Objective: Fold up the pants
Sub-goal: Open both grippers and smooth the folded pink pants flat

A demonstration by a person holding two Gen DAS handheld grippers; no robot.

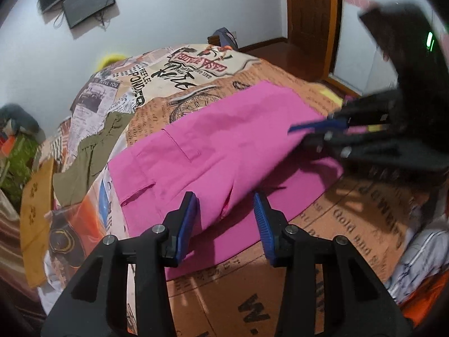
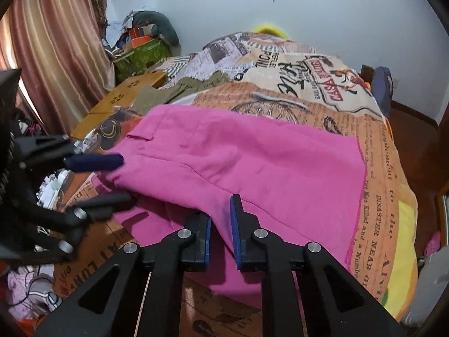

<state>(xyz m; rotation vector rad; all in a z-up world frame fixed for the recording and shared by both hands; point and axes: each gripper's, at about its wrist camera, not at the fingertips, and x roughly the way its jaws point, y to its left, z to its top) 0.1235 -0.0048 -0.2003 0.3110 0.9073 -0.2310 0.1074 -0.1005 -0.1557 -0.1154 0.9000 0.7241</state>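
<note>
- Pink pants [image 1: 224, 146] spread flat on bed [image 1: 350, 224], over newspaper-print cover; near leg layer doubled over.
- Left gripper [image 1: 224, 210] parted wide, straddling raised fabric fold; nothing clamped.
- Right gripper [image 2: 220, 221] partly open around fold ridge; firm grip on cloth cannot be told.
- Olive garment [image 1: 92, 154] beside waistband.

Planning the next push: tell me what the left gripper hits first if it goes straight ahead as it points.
Most likely the pink pants: the left gripper is open, with the raised fabric fold already between its fingers, though depth is unclear.
</note>
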